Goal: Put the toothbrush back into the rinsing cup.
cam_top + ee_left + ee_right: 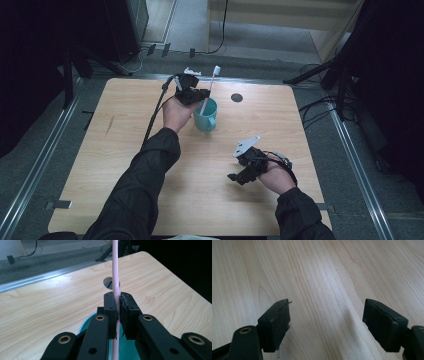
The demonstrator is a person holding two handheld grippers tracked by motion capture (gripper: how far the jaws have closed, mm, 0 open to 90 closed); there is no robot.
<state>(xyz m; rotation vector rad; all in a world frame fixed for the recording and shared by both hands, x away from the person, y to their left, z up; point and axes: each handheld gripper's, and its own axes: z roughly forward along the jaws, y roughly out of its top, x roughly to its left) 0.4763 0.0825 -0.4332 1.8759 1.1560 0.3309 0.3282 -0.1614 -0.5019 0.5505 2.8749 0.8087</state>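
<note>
Far left of the high view: light wood table (125,150) w/ rounded corners, grey floor and a metal rail beside it. Person's left arm in a dark sleeve (145,175) reaches fwd across the table, black cable (155,112) trailing back from the tool.

Left tool (196,95) sits at the far-centre of the table, just above and touching-close to the rim of a teal mug (206,116). Its jaws are clamped together on the shaft of a pink toothbrush (209,90); white brush head points up and away, lower end of the handle goes down inside the mug. In the left gripper view the left tool (118,312) pinches the pale pink toothbrush (115,270) between both pads, shaft near upright, the teal mug (86,326) interior right below the jaws. Mug stands upright on the table, handle toward the person.

Just right of the mug, farther back: small dark round hole (237,97) in the table; same hole (109,283) shows behind the shaft in the left gripper view.

Right side, nearer the person: right tool (246,170) held low over bare table, grey three-cornered plate on top, well apart from the mug. Right gripper view: right tool (325,322) w/ jaws spread wide apart, nothing between them, just wood grain of the table (324,277) below
</note>
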